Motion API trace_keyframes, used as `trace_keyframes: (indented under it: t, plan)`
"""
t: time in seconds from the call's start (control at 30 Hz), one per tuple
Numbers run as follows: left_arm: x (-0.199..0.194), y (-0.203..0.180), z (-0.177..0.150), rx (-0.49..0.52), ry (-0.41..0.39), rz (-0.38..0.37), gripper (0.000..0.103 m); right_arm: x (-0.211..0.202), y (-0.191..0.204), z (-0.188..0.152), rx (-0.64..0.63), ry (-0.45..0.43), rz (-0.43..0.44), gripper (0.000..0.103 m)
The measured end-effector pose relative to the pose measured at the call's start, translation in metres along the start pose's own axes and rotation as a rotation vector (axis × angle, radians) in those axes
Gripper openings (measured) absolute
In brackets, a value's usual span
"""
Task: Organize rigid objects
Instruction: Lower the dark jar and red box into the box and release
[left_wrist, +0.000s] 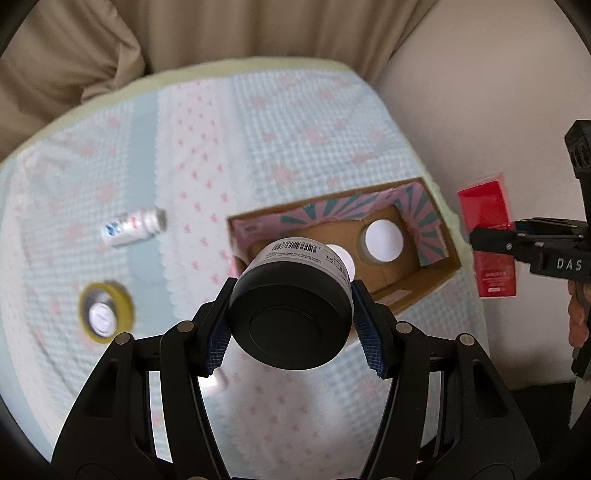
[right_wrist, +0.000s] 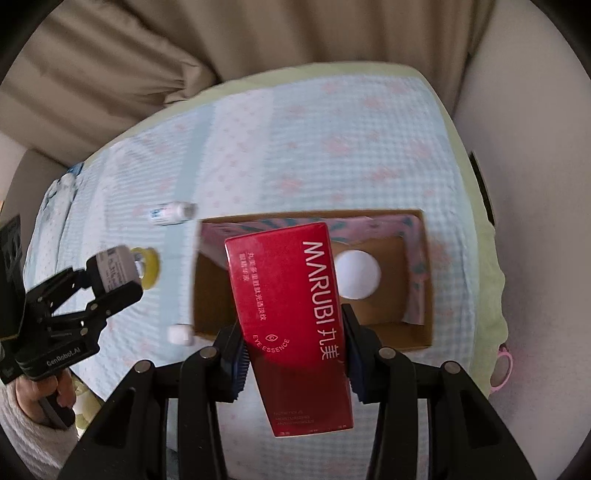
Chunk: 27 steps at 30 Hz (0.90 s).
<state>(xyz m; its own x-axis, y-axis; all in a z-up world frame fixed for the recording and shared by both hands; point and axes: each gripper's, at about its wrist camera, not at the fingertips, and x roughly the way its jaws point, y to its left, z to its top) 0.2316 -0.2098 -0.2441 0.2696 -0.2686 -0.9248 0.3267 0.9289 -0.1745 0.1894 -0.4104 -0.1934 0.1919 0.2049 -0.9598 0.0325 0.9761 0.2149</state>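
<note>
While both claws are hovering over the bed with loads, the step in hand looks like dropping each item into the open carton (right_wrist: 421, 332), which is lying toward the right edge of the quilt (left_wrist: 295, 129). To do it well, I judge the jar (left_wrist: 291, 314) should be going in first on the near left of the carton floor, clear of the white disc (left_wrist: 382, 240) already sitting at the far right, and should be lowered level before release. The red box (right_wrist: 295, 325) is then best laid flat beside it, not dropped on end.

The left claw (left_wrist: 295, 325) is closed partway, its blue pads pressing the jar's black sides, the jar held just above the carton's near left corner. The right claw (right_wrist: 295, 362) is gripping the red box at its middle, tilted, over the carton. A bottle (left_wrist: 133, 227) and a tape roll (left_wrist: 105, 314) are lying on the quilt to the left; the roll's middle is blurred, possibly holding something.
</note>
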Motion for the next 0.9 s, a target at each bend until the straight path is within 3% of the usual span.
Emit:
trace_keyframes:
  t: [0.13, 0.33, 0.6, 0.63, 0.7, 0.73, 0.8, 0.83, 0.9]
  plan:
    - [0.050, -0.009, -0.004, -0.051, 0.062, 0.051, 0.056, 0.036, -0.049, 0.005, 0.063, 0.032, -0.002, 0.040]
    - [0.110, -0.012, -0.015, -0.079, 0.142, 0.143, 0.056, 0.083, -0.086, 0.004, 0.129, 0.017, -0.018, 0.040]
    - [0.135, -0.020, -0.018, -0.048, 0.189, 0.191, 0.056, 0.107, -0.097, -0.002, 0.197, -0.015, -0.015, 0.041]
    - [0.134, -0.023, -0.017, -0.031, 0.185, 0.187, 0.060, 0.108, -0.097, -0.002, 0.197, -0.014, -0.023, 0.042]
    - [0.127, -0.030, -0.014, 0.009, 0.160, 0.200, 0.102, 0.112, -0.095, 0.000, 0.182, -0.002, -0.045, 0.043]
    - [0.121, -0.033, -0.013, 0.021, 0.134, 0.198, 0.103, 0.110, -0.094, 0.001, 0.177, -0.012, -0.046, 0.047]
    - [0.114, -0.033, -0.012, 0.021, 0.126, 0.171, 0.103, 0.104, -0.094, 0.000, 0.181, -0.041, -0.038, 0.100]
    - [0.113, -0.031, -0.013, 0.015, 0.130, 0.164, 0.103, 0.100, -0.093, -0.001, 0.183, -0.052, 0.036, 0.103]
    - [0.111, -0.028, -0.015, 0.008, 0.131, 0.165, 0.103, 0.096, -0.090, -0.005, 0.173, -0.066, 0.033, 0.103]
